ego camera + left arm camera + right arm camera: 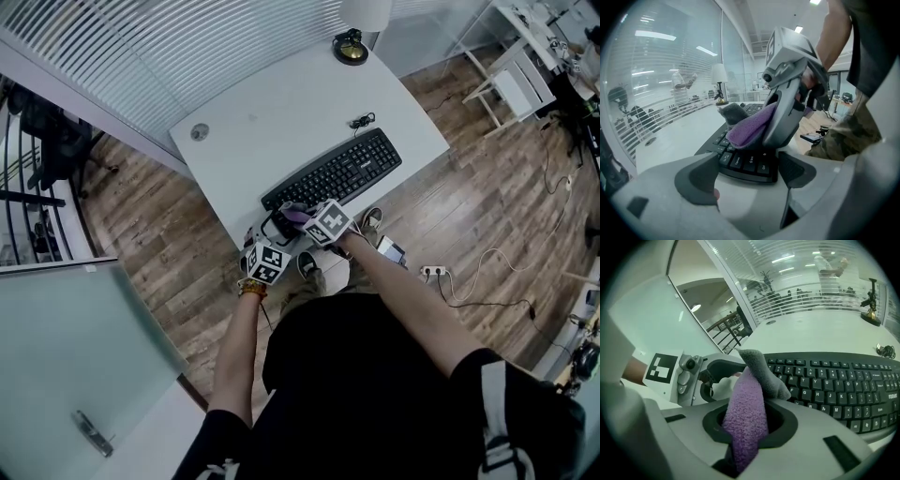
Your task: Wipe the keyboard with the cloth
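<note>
From the head view, the keyboard lies on the worktop, with the left hand-held gripper and right hand-held gripper at its 8 o'clock end; the left gripper view shows jaws wide apart beside that corner; the right gripper view shows jaws clamped on the purple cloth.

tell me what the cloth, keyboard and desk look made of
Cloth: fuzzy purple pile with a grey reverse, probably microfibre. Keyboard: black matt plastic, judging by moulded keys with white legends. Desk: smooth white matt top, likely laminate, though the core is not visible.
</note>
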Demonstrator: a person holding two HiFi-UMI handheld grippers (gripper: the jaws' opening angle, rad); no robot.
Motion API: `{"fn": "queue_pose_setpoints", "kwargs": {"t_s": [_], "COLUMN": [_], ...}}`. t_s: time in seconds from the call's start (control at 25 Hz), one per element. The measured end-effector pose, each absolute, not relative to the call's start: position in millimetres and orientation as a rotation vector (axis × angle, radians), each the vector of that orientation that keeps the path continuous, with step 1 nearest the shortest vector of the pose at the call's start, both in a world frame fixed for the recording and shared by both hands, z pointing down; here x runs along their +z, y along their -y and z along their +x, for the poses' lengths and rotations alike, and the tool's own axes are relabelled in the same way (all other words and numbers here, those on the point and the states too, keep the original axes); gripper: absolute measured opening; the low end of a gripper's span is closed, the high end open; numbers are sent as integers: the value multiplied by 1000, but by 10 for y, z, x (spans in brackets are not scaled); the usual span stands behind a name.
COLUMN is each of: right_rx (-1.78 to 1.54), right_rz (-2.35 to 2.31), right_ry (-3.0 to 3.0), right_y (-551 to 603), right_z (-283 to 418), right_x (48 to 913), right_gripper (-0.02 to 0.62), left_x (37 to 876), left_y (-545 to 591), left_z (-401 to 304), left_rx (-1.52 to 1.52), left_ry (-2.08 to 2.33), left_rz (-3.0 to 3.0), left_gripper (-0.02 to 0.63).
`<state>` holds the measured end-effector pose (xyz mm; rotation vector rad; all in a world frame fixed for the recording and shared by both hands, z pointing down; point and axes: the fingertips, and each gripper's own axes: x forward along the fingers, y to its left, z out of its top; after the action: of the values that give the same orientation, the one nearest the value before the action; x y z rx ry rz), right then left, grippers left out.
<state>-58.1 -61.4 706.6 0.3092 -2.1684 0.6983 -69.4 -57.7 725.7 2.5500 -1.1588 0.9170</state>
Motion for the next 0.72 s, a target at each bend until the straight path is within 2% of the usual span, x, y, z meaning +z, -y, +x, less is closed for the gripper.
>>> {"fn": "queue_pose_setpoints", "kwargs": {"t_s": [0.44, 0.72], "right_rx": [717, 894], "right_rz": [67, 108], "right_ry": [2173, 2367], "right_y": [408, 664], "right_z": [-782, -477], "right_x": [7074, 6713], "right_gripper": [67, 72], "left_x": [7278, 7264], "left_y": [550, 538], "left_z": [-688, -692], "left_rx": [965, 948], "left_ry": [1104, 1113], "left_rz": [2587, 2584], "left_gripper": [400, 400]}}
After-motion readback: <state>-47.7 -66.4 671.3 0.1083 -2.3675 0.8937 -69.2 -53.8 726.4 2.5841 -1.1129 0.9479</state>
